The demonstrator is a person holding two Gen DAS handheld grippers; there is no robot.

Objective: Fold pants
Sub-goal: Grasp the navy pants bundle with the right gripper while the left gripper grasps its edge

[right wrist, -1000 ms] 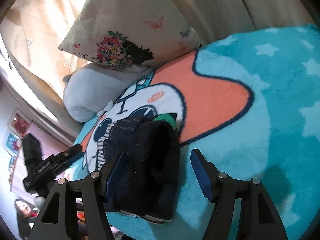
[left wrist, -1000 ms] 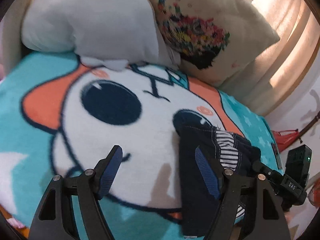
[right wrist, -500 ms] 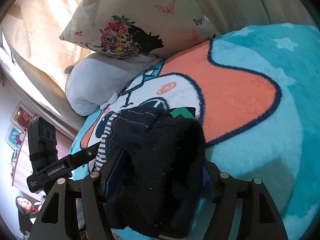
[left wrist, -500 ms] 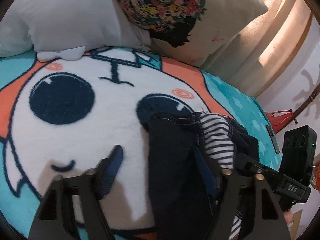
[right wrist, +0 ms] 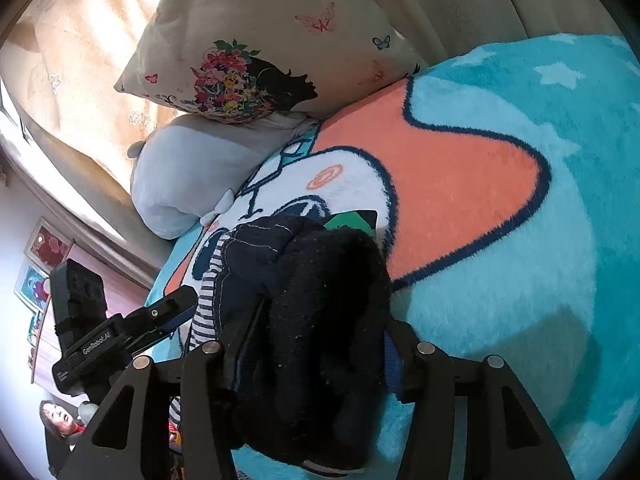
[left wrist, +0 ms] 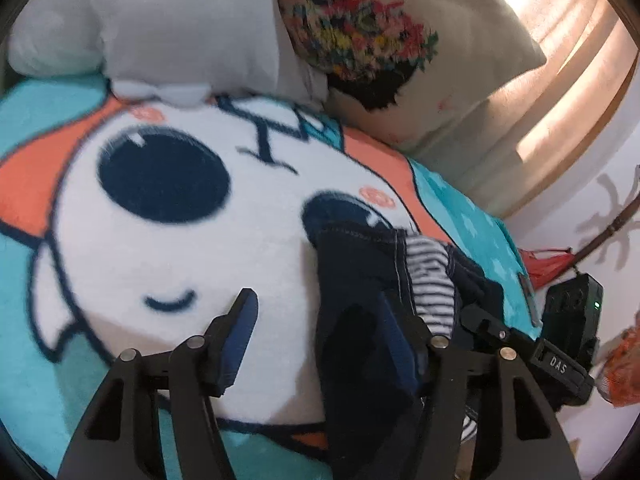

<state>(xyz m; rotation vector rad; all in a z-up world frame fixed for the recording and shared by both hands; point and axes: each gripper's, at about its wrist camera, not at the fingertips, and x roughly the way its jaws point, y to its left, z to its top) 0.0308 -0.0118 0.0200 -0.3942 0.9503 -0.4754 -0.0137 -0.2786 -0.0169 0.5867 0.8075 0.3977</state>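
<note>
The dark navy pants (left wrist: 360,320), with a striped lining (left wrist: 432,276) showing, lie bunched on the cartoon blanket (left wrist: 180,248). My left gripper (left wrist: 320,320) is open; its right finger rests against the pants' left part, its left finger is over bare blanket. In the right wrist view the pants (right wrist: 316,320) fill the space between my right gripper's fingers (right wrist: 320,344), which are closed in against the bundle. The left gripper's body (right wrist: 120,336) shows at the left there.
A grey plush pillow (left wrist: 152,28) and a floral cushion (left wrist: 380,40) lie at the blanket's far end. Curtains (left wrist: 560,80) hang behind. The bed edge drops off at the right of the left wrist view.
My right gripper has moved onto the pants bundle and closed in on it. My left gripper shifted along the bundle and stayed open.
</note>
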